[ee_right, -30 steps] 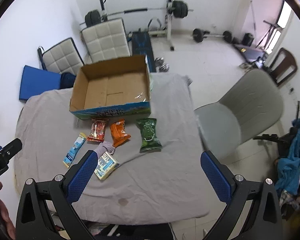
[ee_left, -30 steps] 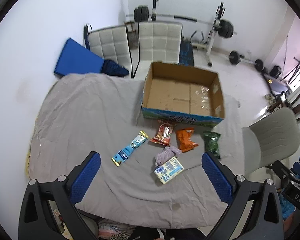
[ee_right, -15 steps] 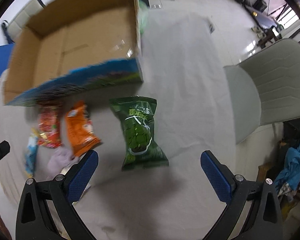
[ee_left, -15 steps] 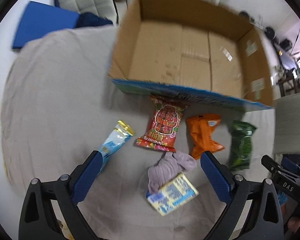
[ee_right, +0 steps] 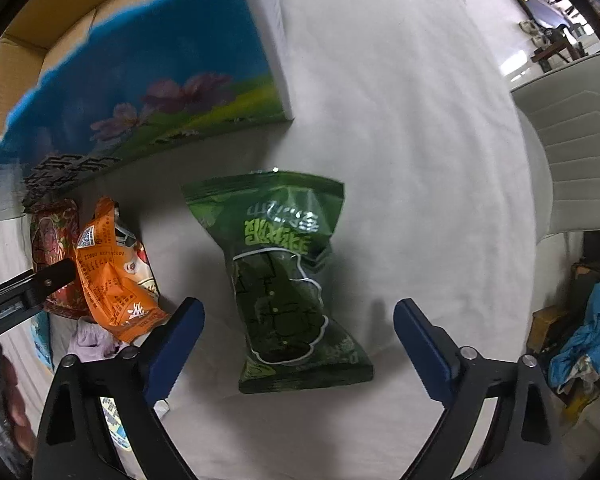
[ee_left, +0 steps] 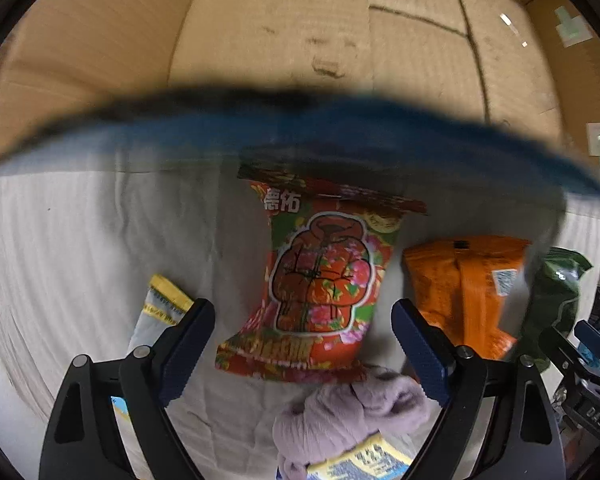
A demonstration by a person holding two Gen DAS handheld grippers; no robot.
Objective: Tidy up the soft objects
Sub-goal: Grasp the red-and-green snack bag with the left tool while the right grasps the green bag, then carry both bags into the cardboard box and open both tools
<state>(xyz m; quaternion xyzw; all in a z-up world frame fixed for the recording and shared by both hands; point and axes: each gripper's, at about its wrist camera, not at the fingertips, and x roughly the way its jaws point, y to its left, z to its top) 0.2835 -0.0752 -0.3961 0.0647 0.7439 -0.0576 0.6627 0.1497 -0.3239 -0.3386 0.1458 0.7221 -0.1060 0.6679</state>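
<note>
A red snack packet (ee_left: 320,288) lies on the grey cloth just below the cardboard box (ee_left: 300,40). My left gripper (ee_left: 302,334) straddles its lower half, jaws closing, pads clear of it. An orange packet (ee_left: 464,288) lies to its right, a lilac cloth (ee_left: 348,412) below it. In the right wrist view a green packet (ee_right: 288,280) lies between the blue pads of my right gripper (ee_right: 298,336), whose jaws are closing without touching it. The orange packet (ee_right: 112,276) and red packet (ee_right: 52,240) sit to its left.
A light-blue bar with a yellow end (ee_left: 160,308) lies left of the red packet, a printed blue-and-yellow pack (ee_left: 364,460) under the lilac cloth. The box's blue printed wall (ee_right: 140,96) stands close behind the packets. A grey chair (ee_right: 572,160) is off the table's right edge.
Both grippers have dropped steeply toward the table. The left now hangs over the red packet, the right over the green one, and both pairs of jaws have narrowed a little.
</note>
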